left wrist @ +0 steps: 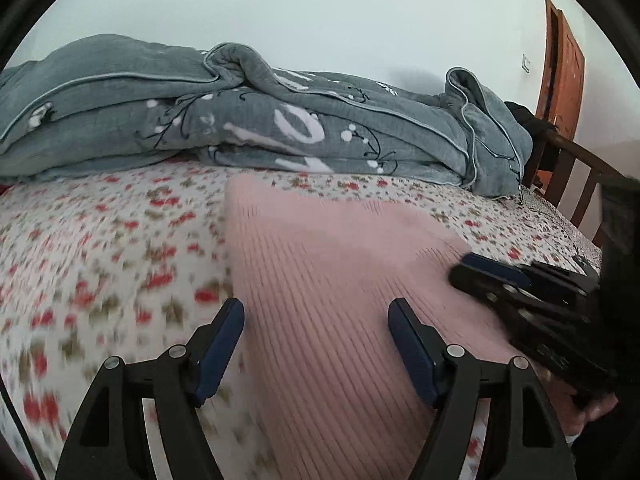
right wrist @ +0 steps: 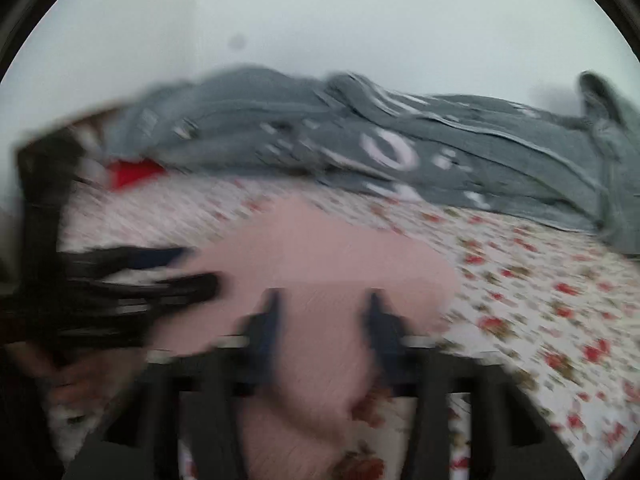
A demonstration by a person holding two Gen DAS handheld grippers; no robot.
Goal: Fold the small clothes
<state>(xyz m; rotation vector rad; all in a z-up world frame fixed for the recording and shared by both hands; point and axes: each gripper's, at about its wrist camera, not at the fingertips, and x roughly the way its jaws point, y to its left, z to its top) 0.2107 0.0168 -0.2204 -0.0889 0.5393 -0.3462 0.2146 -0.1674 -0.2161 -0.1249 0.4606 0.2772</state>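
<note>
Pink ribbed knit garment lies flat on my flowered bed sheet. My left tool hovers wide open over its near part, empty. My right tool shows a gap, blurred, gripping nothing. Beyond, a grey blanket.

A: What is smeared in the right wrist view?
B: Nearly everything is smeared; the right gripper and left gripper are blurred, so no grip can be judged.

A: And cut off?
B: The pink garment is cropped at the bottom edge, and the grey quilt at the left.
</note>
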